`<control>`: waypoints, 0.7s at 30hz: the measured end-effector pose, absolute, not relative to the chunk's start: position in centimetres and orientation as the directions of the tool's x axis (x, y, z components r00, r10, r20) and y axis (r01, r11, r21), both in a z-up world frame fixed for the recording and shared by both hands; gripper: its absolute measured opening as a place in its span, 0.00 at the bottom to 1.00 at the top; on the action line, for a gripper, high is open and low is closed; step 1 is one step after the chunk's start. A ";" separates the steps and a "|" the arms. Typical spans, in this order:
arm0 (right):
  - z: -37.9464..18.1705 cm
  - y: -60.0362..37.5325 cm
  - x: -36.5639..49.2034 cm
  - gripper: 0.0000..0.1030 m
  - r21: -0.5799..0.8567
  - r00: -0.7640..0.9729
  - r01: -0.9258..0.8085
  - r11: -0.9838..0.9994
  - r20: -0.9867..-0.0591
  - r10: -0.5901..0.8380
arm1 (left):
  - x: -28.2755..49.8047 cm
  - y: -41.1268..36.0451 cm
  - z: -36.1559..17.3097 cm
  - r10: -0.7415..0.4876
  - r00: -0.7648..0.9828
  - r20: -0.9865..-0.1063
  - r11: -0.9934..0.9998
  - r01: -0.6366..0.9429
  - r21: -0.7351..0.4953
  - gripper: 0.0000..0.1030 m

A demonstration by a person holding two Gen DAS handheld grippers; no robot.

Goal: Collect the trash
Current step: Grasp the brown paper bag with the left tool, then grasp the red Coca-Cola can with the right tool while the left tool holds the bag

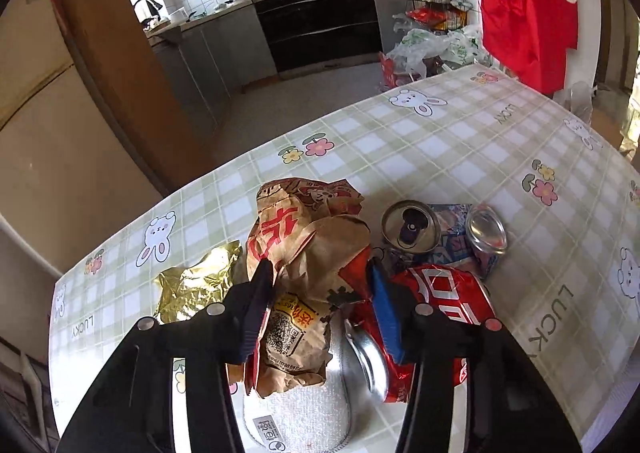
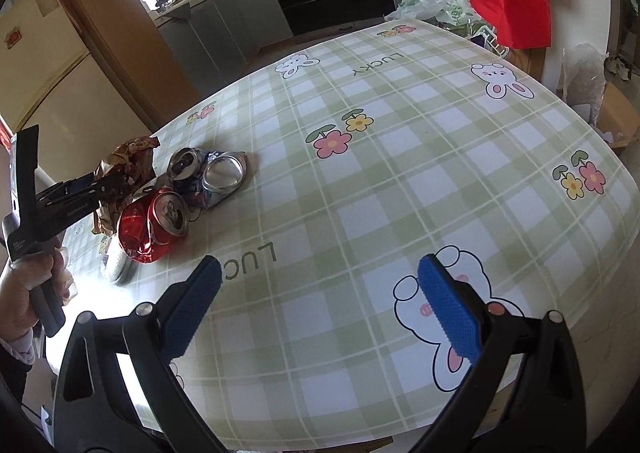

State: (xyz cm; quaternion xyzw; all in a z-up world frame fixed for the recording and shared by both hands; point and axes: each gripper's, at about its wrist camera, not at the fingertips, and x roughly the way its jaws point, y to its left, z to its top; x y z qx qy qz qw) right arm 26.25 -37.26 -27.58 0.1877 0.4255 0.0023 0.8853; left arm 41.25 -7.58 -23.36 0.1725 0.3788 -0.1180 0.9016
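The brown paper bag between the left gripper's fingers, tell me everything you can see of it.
The brown paper bag is crumpled kraft paper with red printed characters, a cartoon at its far end and a QR-code label near the camera. It lies on the checked tablecloth, its near end over a white towel. The left gripper straddles it, one pad pressing its side. A crushed red can lies beside it.

Readable text on a checked tablecloth [image 2: 400,181] and a paper bag.
"LUCKY" is printed repeatedly across the cloth, seen upside down; a QR code and red Chinese characters are carried on the crumpled brown paper bag [image 1: 304,253].
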 end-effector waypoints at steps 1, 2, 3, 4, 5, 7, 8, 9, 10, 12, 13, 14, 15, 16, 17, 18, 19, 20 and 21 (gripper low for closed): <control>-27.5 -37.1 26.2 0.94 0.334 0.639 0.148 0.931 -0.751 0.169 | 41.0 -7.1 -22.8 -0.087 0.691 -0.718 0.920 0.333 0.209 0.44; -27.5 -36.8 26.3 0.94 0.334 0.638 0.138 0.933 -0.750 0.174 | 40.7 -6.6 -22.2 -0.092 0.700 -0.708 0.924 0.324 0.201 0.44; -27.4 -36.5 26.3 0.94 0.332 0.637 0.128 0.935 -0.750 0.179 | 40.3 -6.1 -21.6 -0.092 0.711 -0.697 0.929 0.313 0.198 0.44; -27.4 -36.3 26.5 0.94 0.332 0.635 0.119 0.936 -0.750 0.185 | 39.8 -5.6 -21.0 -0.094 0.721 -0.687 0.934 0.304 0.191 0.44; -27.4 -36.0 26.7 0.94 0.334 0.634 0.109 0.936 -0.749 0.193 | 39.4 -5.0 -20.3 -0.101 0.728 -0.678 0.939 0.295 0.177 0.43; -27.4 -35.4 27.5 0.94 0.343 0.630 0.091 0.935 -0.747 0.213 | 38.3 -3.8 -18.9 -0.115 0.746 -0.655 0.949 0.278 0.150 0.43; -27.1 -34.8 27.9 0.94 0.324 0.641 0.081 0.943 -0.741 0.200 | 37.7 -3.2 -18.3 -0.121 0.754 -0.646 0.953 0.270 0.136 0.43; -26.7 -34.2 28.2 0.94 0.304 0.657 0.065 0.950 -0.730 0.189 | 37.0 -2.4 -17.8 -0.135 0.753 -0.644 0.957 0.268 0.113 0.43; -26.3 -33.4 28.7 0.94 0.293 0.669 0.033 0.955 -0.716 0.197 | 36.3 -1.6 -17.5 -0.154 0.748 -0.646 0.959 0.271 0.085 0.43; -26.0 -31.6 30.1 0.92 0.286 0.677 -0.023 0.958 -0.701 0.225 | 34.5 0.2 -17.7 -0.143 0.753 -0.643 0.968 0.242 0.067 0.43; -26.0 -30.7 31.1 0.89 0.294 0.672 -0.045 0.955 -0.698 0.246 | 33.6 1.1 -17.9 -0.127 0.755 -0.643 0.975 0.216 0.060 0.43; -26.1 -29.9 32.0 0.80 0.297 0.667 -0.057 0.953 -0.699 0.258 | 32.7 2.2 -18.2 -0.114 0.755 -0.646 0.982 0.184 0.042 0.43; -26.3 -29.0 33.0 0.78 0.302 0.658 -0.064 0.951 -0.704 0.268 | 31.9 3.3 -18.6 -0.099 0.754 -0.649 0.990 0.142 0.013 0.43; -26.6 -28.2 33.9 0.77 0.306 0.652 -0.068 0.950 -0.707 0.274 | 31.0 4.7 -18.9 -0.091 0.754 -0.650 0.995 0.096 -0.029 0.43; -26.8 -27.4 34.7 0.75 0.312 0.649 -0.071 0.947 -0.707 0.282 | 30.0 5.9 -19.2 -0.082 0.755 -0.651 0.996 0.048 -0.069 0.43; -27.0 -26.5 35.3 0.72 0.314 0.647 -0.072 0.947 -0.707 0.284 | 29.1 7.1 -19.4 -0.064 0.758 -0.650 0.995 -0.003 -0.101 0.43; -27.2 -25.5 36.0 0.71 0.315 0.644 -0.076 0.946 -0.709 0.288 | 28.2 8.1 -19.7 -0.052 0.760 -0.648 0.990 -0.047 -0.134 0.43; -27.5 -24.6 36.6 0.71 0.325 0.635 -0.080 0.942 -0.712 0.299 | 27.4 8.9 -20.0 -0.046 0.759 -0.649 0.982 -0.085 -0.168 0.43; -27.9 -23.8 37.1 0.69 0.334 0.623 -0.078 0.939 -0.719 0.308 | 26.7 9.4 -20.3 -0.039 0.758 -0.651 0.975 -0.112 -0.190 0.43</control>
